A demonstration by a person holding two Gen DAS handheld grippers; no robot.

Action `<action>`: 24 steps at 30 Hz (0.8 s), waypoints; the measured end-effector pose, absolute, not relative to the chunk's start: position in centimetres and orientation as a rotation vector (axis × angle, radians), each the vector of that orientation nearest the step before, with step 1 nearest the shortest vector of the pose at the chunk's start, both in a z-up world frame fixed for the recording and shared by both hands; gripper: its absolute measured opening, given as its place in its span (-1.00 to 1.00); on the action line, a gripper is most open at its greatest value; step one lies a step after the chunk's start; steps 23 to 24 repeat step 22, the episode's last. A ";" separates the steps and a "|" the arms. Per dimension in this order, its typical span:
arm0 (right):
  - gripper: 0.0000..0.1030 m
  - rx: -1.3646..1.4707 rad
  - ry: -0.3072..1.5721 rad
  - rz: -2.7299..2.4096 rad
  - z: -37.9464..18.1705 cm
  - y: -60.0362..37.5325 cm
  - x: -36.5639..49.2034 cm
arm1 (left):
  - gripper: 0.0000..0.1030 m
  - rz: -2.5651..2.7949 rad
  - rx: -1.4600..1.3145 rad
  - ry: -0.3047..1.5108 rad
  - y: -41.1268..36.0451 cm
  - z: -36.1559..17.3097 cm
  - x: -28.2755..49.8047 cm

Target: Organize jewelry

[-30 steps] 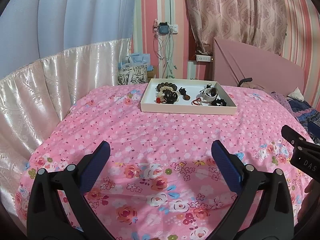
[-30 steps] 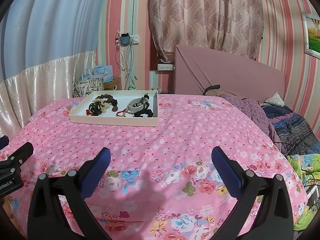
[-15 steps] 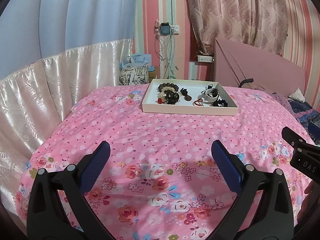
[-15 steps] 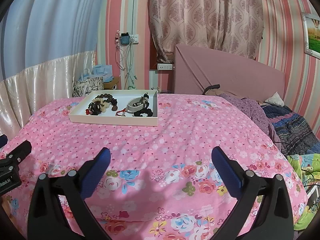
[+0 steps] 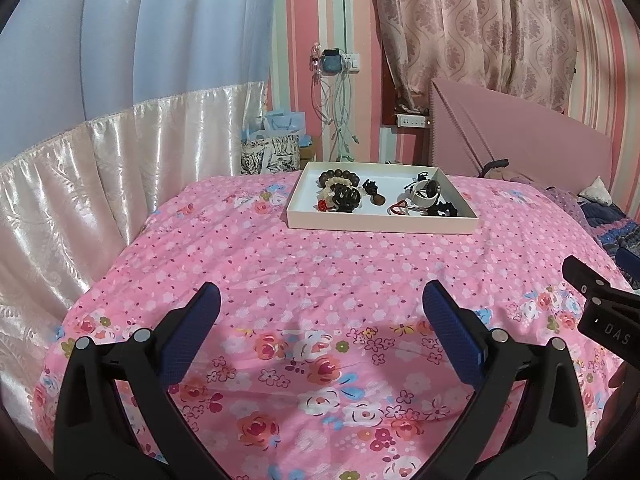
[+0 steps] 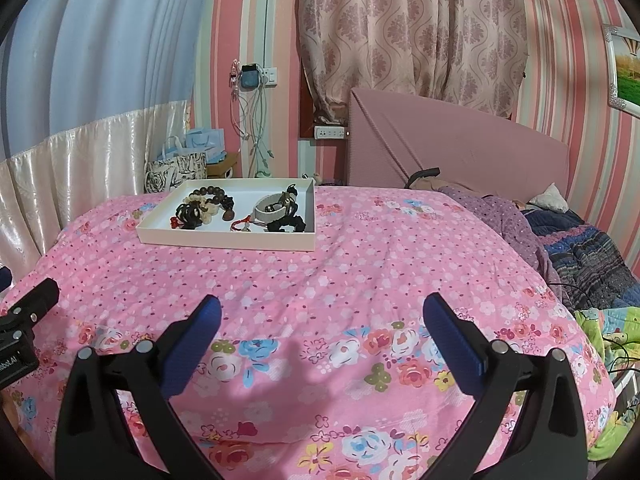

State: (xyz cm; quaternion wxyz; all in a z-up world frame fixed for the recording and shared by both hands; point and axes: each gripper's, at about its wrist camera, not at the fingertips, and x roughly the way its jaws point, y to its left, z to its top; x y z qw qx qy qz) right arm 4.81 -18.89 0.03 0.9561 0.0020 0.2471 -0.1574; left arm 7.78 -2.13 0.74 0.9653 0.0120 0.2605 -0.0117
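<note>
Since the earlier frames your left gripper (image 5: 321, 309) has crept slightly forward, the tray sitting a little larger in its view; your right gripper (image 6: 322, 310) has barely shifted. Both grippers hover over the near edge of the pink floral bedspread (image 5: 320, 272), fingers spread wide and holding nothing. The jewelry lies well ahead of you in a shallow white tray (image 5: 382, 225) at the far end of the bed. On the tray's left sits a dark beaded bracelet (image 5: 338, 178), touching a cluster of pale and black beads (image 5: 344, 197); toward the right a white bangle (image 5: 425, 196), a red cord (image 5: 398, 209) and a black scrunchie-like piece (image 5: 442, 209). Expect the beaded strands to be light, limp and prone to tangling, so take each across a single strand. The bangle looks rigid and probably slick; grip across its rim. The tray walls are low and should not obstruct a flat approach.
</note>
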 end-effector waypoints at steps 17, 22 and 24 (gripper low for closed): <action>0.95 0.004 0.505 -0.319 -0.2 -18.8 5.0 | 0.94 -0.027 0.035 0.534 -1.9 0.9 7.9; 0.95 0.004 0.505 -0.320 -0.2 -18.8 5.0 | 0.94 -0.028 0.042 0.523 -1.9 1.0 7.9; 0.95 0.004 0.505 -0.320 -0.2 -18.8 5.0 | 0.94 -0.028 0.042 0.523 -1.9 1.0 7.9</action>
